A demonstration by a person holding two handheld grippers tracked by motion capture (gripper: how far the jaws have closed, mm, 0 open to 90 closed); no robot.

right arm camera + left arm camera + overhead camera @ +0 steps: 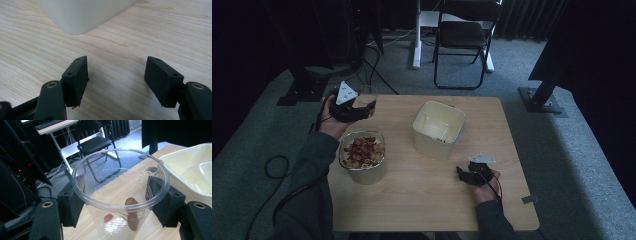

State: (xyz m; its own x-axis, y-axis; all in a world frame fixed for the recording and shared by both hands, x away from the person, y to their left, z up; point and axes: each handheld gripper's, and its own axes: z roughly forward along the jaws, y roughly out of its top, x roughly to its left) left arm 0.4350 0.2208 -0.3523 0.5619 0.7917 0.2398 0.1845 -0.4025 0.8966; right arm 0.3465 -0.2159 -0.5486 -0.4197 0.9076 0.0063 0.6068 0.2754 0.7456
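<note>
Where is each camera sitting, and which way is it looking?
High view: above the person's side, looking down on the light wooden table; both forearms show.
Left gripper view: on the left gripper, looking along jaws clamping a clear plastic cup.
Right gripper view: on the right gripper, its open jaws low over wood.
Shared: all show the cream square plastic tub.
</note>
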